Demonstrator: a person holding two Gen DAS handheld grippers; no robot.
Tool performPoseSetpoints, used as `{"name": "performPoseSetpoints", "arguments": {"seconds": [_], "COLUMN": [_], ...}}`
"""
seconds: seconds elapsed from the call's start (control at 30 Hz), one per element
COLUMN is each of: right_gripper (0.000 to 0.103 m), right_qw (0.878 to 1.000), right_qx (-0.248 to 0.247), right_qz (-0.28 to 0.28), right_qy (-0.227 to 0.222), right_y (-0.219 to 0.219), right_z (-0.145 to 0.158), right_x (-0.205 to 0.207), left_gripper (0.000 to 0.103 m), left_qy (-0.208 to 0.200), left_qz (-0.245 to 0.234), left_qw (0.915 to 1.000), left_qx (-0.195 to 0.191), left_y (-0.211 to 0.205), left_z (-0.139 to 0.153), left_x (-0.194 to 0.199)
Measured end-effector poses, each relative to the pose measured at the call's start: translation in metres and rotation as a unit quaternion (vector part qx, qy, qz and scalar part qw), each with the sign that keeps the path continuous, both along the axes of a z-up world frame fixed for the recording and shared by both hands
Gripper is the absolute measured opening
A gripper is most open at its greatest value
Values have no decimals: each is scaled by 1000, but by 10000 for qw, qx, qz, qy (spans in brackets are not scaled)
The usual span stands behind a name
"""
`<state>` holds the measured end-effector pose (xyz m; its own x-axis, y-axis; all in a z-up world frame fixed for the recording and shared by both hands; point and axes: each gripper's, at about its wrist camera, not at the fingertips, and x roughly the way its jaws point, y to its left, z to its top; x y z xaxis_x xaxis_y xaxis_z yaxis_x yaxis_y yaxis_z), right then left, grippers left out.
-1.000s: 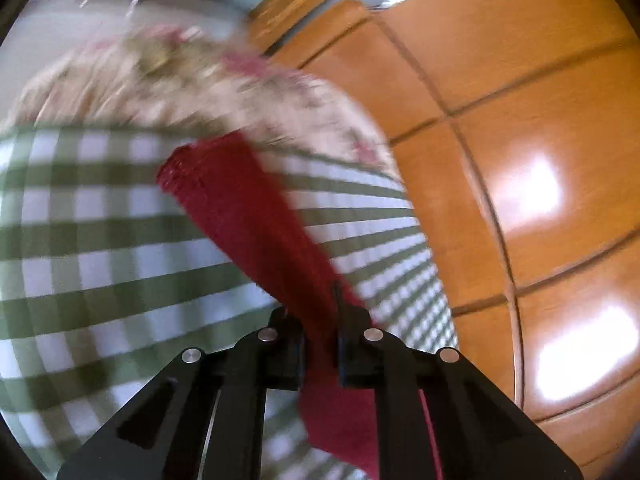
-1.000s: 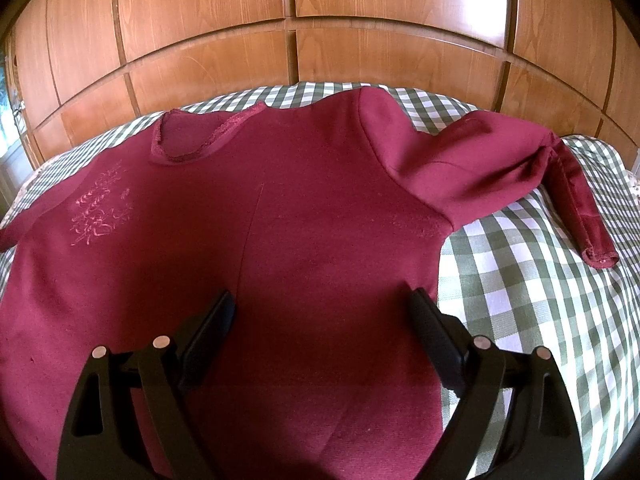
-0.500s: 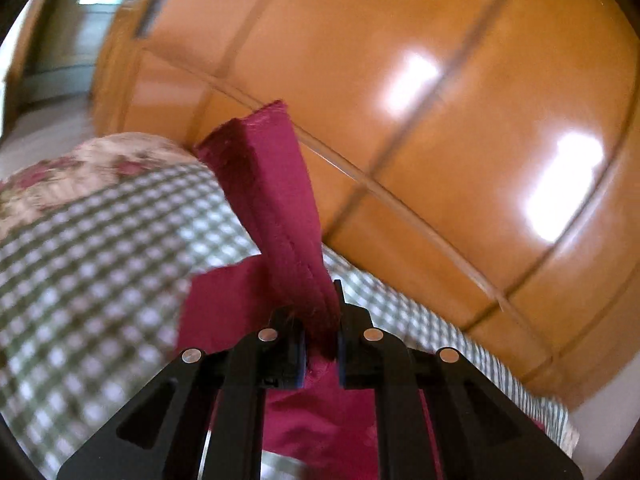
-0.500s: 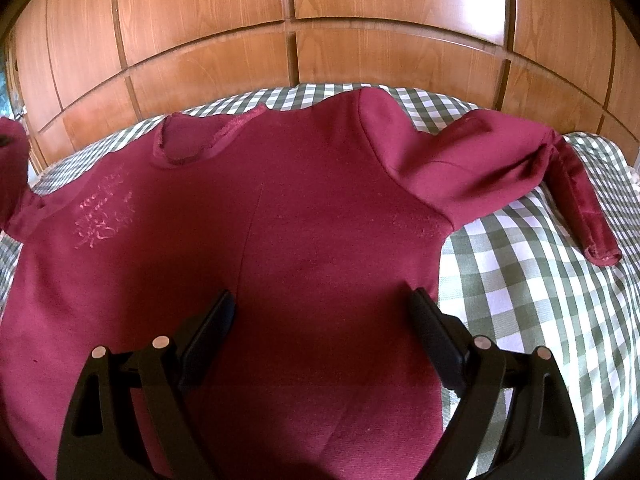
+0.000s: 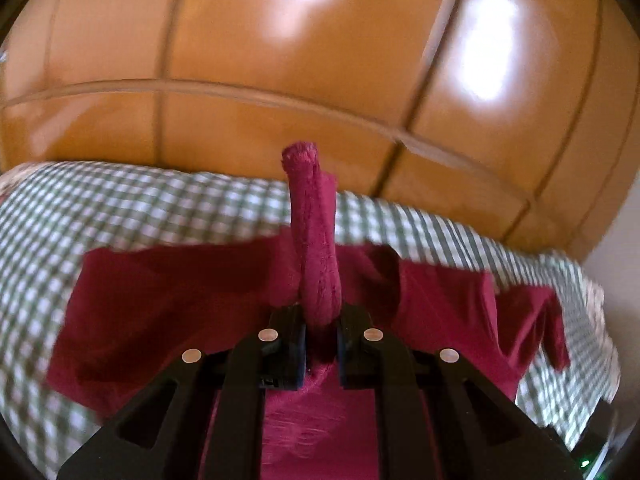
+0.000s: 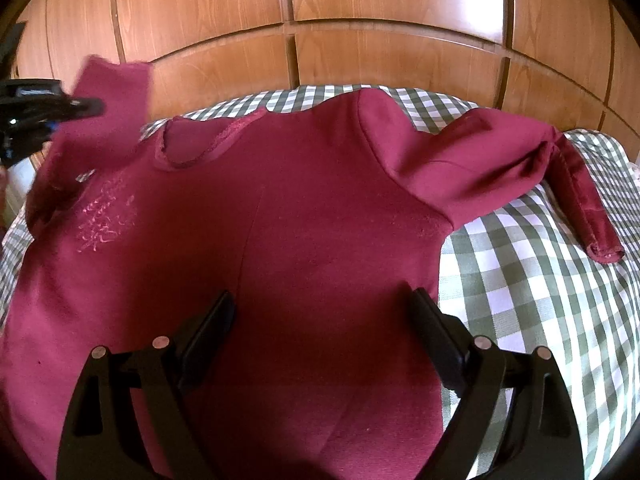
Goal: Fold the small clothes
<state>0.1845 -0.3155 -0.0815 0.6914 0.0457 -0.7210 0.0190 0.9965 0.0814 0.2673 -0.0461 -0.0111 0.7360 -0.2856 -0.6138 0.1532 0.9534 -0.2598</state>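
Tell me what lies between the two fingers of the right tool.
Only the flat maroon body of the sweater, as the right wrist view shows. The right tool stands open over it, gripping nothing; the checked cover begins just beyond its right finger.

Maroon sweater; green-white checked bedcover; orange-brown wood panelling.

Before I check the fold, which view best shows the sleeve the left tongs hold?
The left wrist view: the lifted sleeve stands clamped in the left tongs, cuff uppermost. The right wrist view shows it only blurred at the left edge, above the sweater.
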Motion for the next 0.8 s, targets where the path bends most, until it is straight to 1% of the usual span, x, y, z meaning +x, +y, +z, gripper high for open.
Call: {"name": "performPoseSetpoints", "arguments": {"seconds": [0.13, 0.27, 0.3, 0.33, 0.37, 0.4, 0.43, 0.5, 0.53, 0.6, 0.63, 0.7, 0.73, 0.8], "right_gripper": [89, 89, 89, 89, 89, 89, 89, 89, 89, 89, 89, 89, 89, 89], "right_qw": [10000, 10000, 10000, 10000, 10000, 10000, 10000, 10000, 10000, 10000, 10000, 10000, 10000, 10000], "right_qx": [53, 54, 55, 60, 67, 70, 70, 70, 68, 58, 58, 60, 60, 61], "right_qz": [-4, -13, -14, -12, -14, -14, -14, -16, -16, -20, -21, -20, -21, -21], "right_qy": [-11, -7, -7, -5, -2, 1, 3, 1, 0, 4, 4, 4, 4, 3], "right_y": [-1, -1, -1, -1, -1, -1, 0, 0, -1, 0, 0, 0, 0, 0], "right_z": [0, 0, 0, 0, 0, 0, 0, 0, 0, -1, -1, -1, -1, -1], "right_x": [-1, -1, -1, -1, -1, -1, -1, -1, -1, -1, -1, -1, -1, -1], "left_gripper": [10, 10, 17, 31, 41, 63, 73, 75, 78, 80, 80, 80, 80, 80], "left_qy": [147, 438, 507, 592, 688, 735, 705, 523, 417, 220, 86, -236, -355, -555], "left_qz": [-212, -346, -389, -458, -561, -647, -751, -888, -904, -825, -714, -319, -133, 394], "left_qw": [9994, 9980, 9977, 9971, 9960, 9952, 9947, 9947, 9950, 9963, 9973, 9989, 9989, 9970], "left_qx": [252, 285, 228, 141, 31, -28, -67, -57, 48, 133, 160, 234, 261, 364], "left_y": [-37, -57, -60, -60, -62, -62, -61, -57, -54, -44, -36, -13, -4, 21], "left_z": [-16, -40, -43, -46, -51, -53, -52, -48, -45, -40, -38, -32, -30, -28], "left_x": [0, 7, 7, 7, 5, 1, -5, -17, -26, -37, -44, -58, -63, -72]}}
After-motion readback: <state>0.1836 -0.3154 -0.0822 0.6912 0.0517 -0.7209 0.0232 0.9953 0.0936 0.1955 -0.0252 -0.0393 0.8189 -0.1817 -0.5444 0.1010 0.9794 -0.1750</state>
